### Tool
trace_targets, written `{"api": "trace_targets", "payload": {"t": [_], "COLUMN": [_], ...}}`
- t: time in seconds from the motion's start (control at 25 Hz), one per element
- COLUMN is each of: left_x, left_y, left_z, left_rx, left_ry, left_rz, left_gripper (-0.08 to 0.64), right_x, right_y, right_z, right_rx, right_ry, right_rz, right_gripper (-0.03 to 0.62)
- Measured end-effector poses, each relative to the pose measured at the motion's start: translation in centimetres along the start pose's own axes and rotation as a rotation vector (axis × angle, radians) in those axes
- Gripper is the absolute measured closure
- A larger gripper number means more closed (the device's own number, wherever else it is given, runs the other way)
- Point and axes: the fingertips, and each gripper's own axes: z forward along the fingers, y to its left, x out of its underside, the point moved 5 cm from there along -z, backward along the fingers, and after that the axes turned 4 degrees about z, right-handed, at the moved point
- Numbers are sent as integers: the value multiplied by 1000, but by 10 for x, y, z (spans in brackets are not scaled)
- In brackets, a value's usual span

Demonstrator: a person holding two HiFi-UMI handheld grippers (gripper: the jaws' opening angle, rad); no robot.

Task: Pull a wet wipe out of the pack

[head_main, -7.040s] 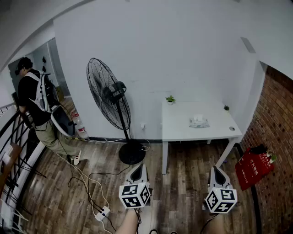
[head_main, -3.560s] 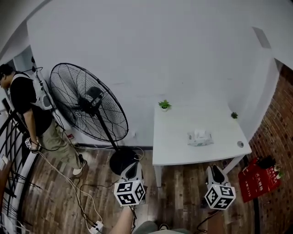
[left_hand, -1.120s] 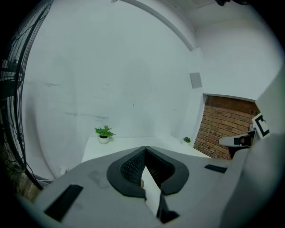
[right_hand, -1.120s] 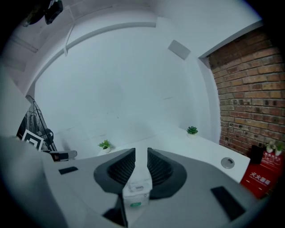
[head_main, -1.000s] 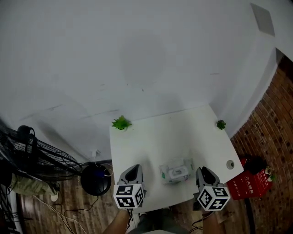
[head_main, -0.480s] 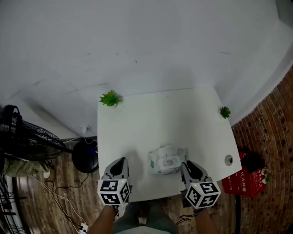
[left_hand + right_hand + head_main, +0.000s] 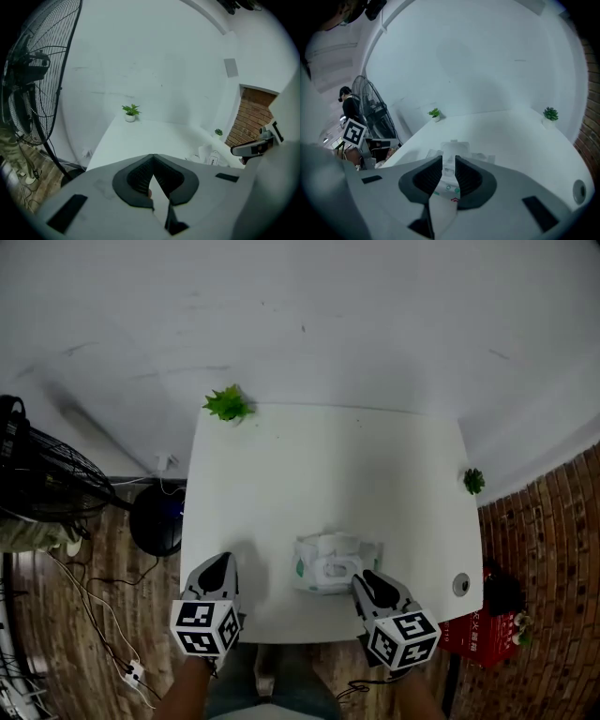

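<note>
head view: shows the wet wipe pack [image 7: 328, 563] lying near the front edge of the white desk [image 7: 328, 465], with the left hand-held gripper [image 7: 220, 563] off to its left, apart from it, and the right hand-held gripper [image 7: 361, 579] just beside its near right corner.
left gripper view: shows jaw tips pressed together on nothing, pack off to the right.
right gripper view: shows jaws spread by a narrow gap, pack visible just ahead through it.
</note>
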Motion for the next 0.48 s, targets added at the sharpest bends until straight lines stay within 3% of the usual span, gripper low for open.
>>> {"api": "trace_targets", "payload": {"t": [0.48], "left_x": [20], "left_y": [23], "left_z": [-20], "left_rx": [-130], "left_ry": [-9], "left_rz": [-70], "left_gripper": [557], "right_x": [-3], "right_y": [4], "right_z": [29], "right_rx": [-203], "right_ry": [245], "right_rz": [-345], "right_gripper": [506]}}
